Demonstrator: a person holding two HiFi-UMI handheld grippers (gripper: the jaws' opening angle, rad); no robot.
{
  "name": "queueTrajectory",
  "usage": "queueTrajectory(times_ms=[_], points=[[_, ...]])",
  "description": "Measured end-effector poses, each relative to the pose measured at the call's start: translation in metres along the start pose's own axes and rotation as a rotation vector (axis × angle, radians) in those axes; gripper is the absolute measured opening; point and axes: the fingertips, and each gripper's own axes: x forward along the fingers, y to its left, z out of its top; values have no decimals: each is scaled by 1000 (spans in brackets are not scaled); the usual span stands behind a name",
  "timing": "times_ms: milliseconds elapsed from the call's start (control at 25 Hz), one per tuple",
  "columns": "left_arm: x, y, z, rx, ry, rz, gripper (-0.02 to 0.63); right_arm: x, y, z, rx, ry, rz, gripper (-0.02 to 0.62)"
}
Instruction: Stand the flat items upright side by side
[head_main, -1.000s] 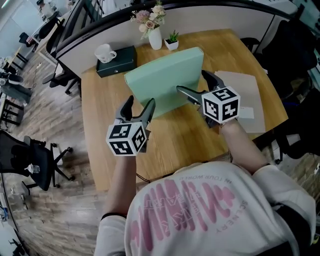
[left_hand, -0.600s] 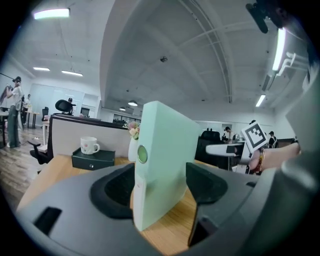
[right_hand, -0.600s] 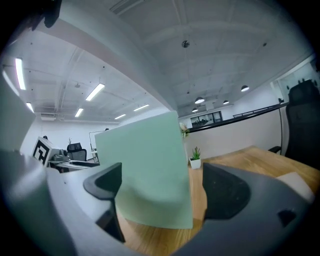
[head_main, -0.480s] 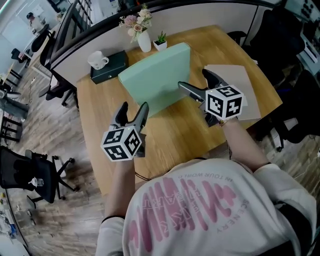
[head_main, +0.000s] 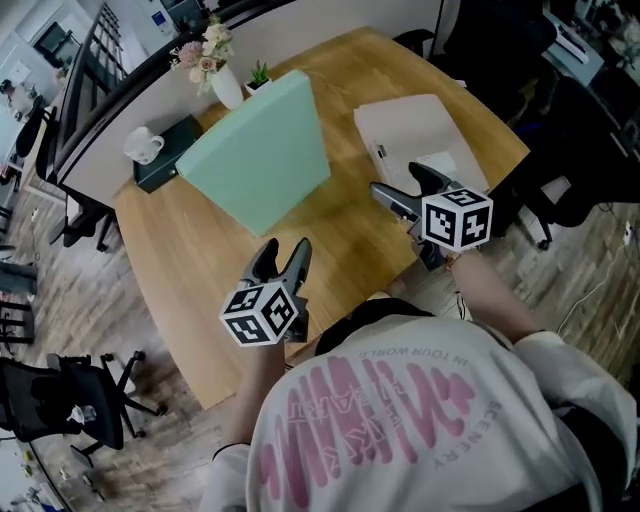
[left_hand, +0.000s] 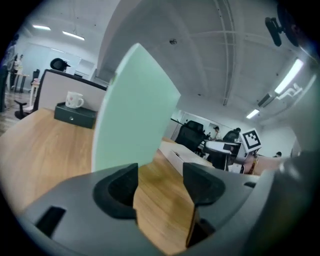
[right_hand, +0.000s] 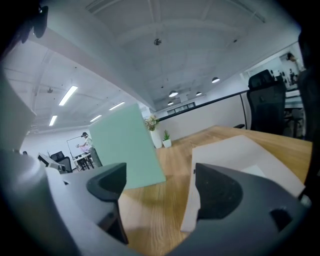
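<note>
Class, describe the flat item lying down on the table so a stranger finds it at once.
Start at the wooden table and look to its right side. A pale beige slab lies flat there. Its mint-green neighbour stands upright; this one does not.

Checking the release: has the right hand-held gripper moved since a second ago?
Yes. The right hand-held gripper has drawn back from the green board, toward the person; jaws closing, empty.
</note>
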Motion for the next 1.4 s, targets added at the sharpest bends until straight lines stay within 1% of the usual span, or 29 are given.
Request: queueTrajectory(times_ms=[120,240,320,440,520,560,640,720,840,960,1080,1160,1240,1400], points=[[24,-27,-3,30,34,-76,288,-23,-30,-5,48,-13,-75,437],[43,-53,4,18,18,-126,291,-47,-64,-5,131,-36,-150,439],[56,-72,4,30,22,-155,290,-62,-87,-6,175,-49,-197,439],[84,-94,6,60,40,-177,250,-75,-123,-3,208,-64,-235,439],[105,-105,8,57,51,-177,253,-79,-150,1,223,-62,-248,439],[115,-110,9,49,54,-175,269,-80,-163,3,227,-59,-251,439],[136,-119,12,30,52,-161,286,-78,-187,10,229,-52,-242,439],[156,-125,16,10,47,-131,292,-71,-212,17,227,-31,-223,439],[185,-128,24,-14,35,-62,305,-57,-248,32,221,10,-195,439],[215,-124,34,-35,21,19,321,-38,-280,55,191,15,-150,439],[238,-118,37,-94,11,84,343,-21,-300,72,194,22,-104,439],[250,-118,33,-152,17,100,368,-12,-308,70,200,57,-78,439],[259,-120,27,-187,31,104,385,-4,-313,58,209,116,-50,439],[279,-120,14,-192,89,140,388,16,-320,31,244,221,-10,439]])
